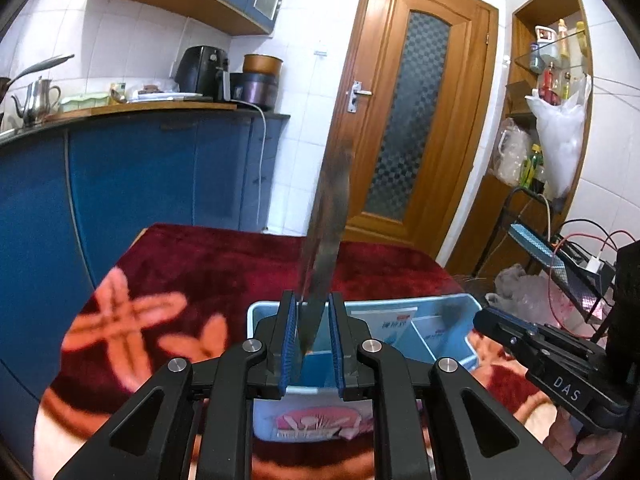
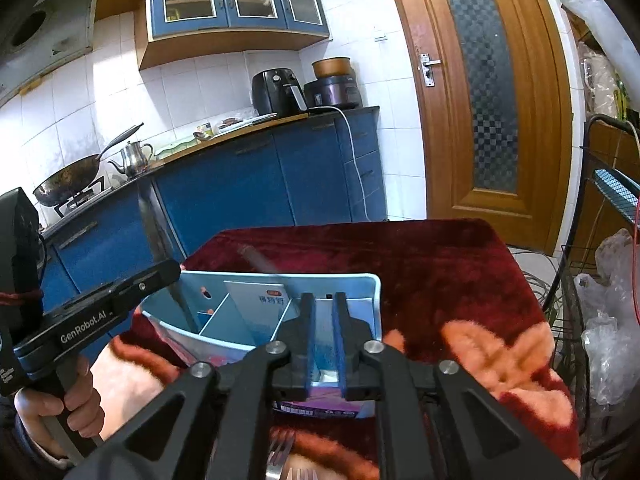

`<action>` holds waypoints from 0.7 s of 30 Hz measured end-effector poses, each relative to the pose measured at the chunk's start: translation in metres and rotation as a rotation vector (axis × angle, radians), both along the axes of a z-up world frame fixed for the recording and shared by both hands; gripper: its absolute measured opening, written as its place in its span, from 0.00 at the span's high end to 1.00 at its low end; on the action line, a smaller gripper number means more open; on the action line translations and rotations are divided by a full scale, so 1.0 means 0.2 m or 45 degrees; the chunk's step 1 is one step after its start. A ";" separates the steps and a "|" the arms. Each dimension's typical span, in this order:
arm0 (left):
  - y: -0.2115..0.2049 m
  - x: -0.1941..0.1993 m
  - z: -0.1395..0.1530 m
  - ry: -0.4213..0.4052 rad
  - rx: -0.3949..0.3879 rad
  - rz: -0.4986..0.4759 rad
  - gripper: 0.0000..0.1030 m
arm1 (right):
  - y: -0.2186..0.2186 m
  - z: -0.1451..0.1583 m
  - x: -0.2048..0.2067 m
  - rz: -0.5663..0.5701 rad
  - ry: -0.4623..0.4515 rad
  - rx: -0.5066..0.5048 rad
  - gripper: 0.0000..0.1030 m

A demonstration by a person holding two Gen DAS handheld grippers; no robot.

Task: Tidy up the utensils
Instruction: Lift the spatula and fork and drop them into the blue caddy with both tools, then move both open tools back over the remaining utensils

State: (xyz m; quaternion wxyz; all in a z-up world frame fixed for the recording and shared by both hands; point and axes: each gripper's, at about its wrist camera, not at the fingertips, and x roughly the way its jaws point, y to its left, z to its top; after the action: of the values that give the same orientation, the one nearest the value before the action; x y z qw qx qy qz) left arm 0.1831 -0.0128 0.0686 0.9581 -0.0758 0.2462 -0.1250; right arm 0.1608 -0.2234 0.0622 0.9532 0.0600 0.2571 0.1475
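1. Presently the left gripper (image 1: 313, 299) holds a long steel kitchen knife (image 1: 326, 220) upright, its blue pads apparently pinching the blade with the tip down; that pose probably lets the blade slide straight into a slot without scraping the dividers
2. Below it, at lower centre of the left wrist view, sits the light blue plastic divided organizer box (image 1: 440, 300); seen from the right wrist, the knife reaches into the box's left-hand compartment
3. Over the box's right-hand end, the right gripper (image 2: 324, 299) has its jaws slightly spread with nothing between them, only the box showing through the gap
4. A thin blurred rod (image 2: 260, 262) slants over the middle compartment; what it is cannot be told
5. Two steel forks (image 2: 280, 450) lie at the bottom edge of the right wrist view, on the dark red plush cloth with orange flowers (image 1: 200, 264), seemingly not yet sorted
6. The two grippers crowd the same small box, so they could bump; the black wire rack (image 2: 570, 300) at the right edge stands well apart from the work
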 end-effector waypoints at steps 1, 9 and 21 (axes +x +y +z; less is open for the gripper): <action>0.00 -0.01 0.00 0.004 0.004 0.000 0.79 | 0.00 0.00 -0.01 0.003 -0.003 0.007 0.81; 0.02 -0.13 0.03 0.016 0.020 -0.010 0.63 | -0.01 0.02 -0.09 0.001 -0.007 0.028 0.74; 0.06 -0.35 0.00 0.174 0.082 0.003 0.56 | -0.04 0.02 -0.32 -0.013 0.048 0.034 0.62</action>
State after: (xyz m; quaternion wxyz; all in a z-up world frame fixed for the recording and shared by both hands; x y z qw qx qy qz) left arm 0.1132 -0.0013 0.0693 0.9412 -0.0537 0.3147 -0.1105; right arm 0.0975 -0.2311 0.0658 0.9481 0.0768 0.2726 0.1448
